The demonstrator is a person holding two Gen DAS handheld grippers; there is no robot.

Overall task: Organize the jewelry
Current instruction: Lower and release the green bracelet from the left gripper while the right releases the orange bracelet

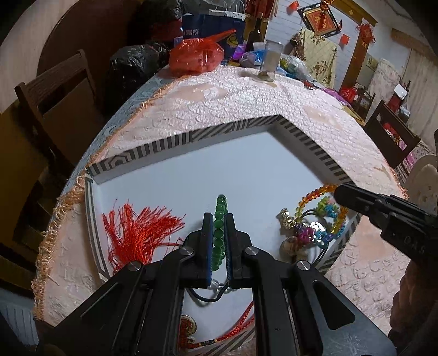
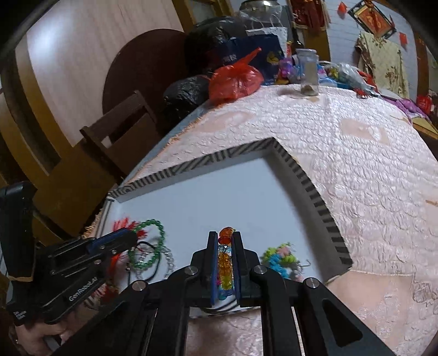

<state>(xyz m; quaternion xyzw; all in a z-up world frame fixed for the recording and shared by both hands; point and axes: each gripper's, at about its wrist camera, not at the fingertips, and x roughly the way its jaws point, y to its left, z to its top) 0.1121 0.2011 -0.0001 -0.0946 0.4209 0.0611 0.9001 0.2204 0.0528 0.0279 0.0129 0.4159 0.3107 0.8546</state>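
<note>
Over the tray, left tongs grip green beads; right tongs clamp what looks like an orange bracelet.

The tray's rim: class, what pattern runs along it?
Black-and-white stripes run along the tray's rim, seen best in the left wrist view.

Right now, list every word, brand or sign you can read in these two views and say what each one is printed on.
"GenRobot.AI": white lettering on the black body of the left gripper, seen from the right wrist view.
"校": white character on the blue shopping bag; the characters beside it are blurred.
Gold writing on the red diamond-shaped wall hanging: too blurred to read.
Embossed letters on the right gripper: unclear.
</note>
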